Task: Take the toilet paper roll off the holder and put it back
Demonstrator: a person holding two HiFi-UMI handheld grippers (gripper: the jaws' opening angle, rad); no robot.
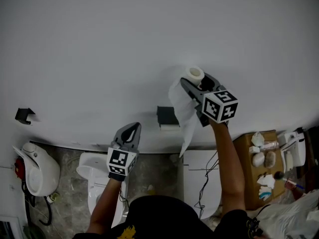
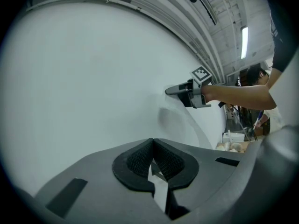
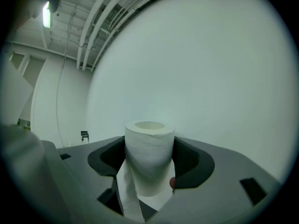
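Right gripper [image 1: 197,83] clamped on the toilet paper roll [image 1: 194,75], core axis along the jaws, tail hanging — wall holder [image 1: 167,116] lies below-left, toward the closed, empty left gripper [image 1: 131,130].

The white wall [image 1: 99,44] is viewed steeply downward from the head and faced closely by the 2 gripper views.

White wall [image 1: 99,44], plain. Grey mottled floor [image 1: 154,169]. White toilet [image 1: 93,176] at its foot, urinal [image 1: 39,172] to the left, cluttered wooden bench [image 1: 247,180] to the right. Ceiling pipes [image 3: 100,13]; strip light [image 2: 244,41] lit.
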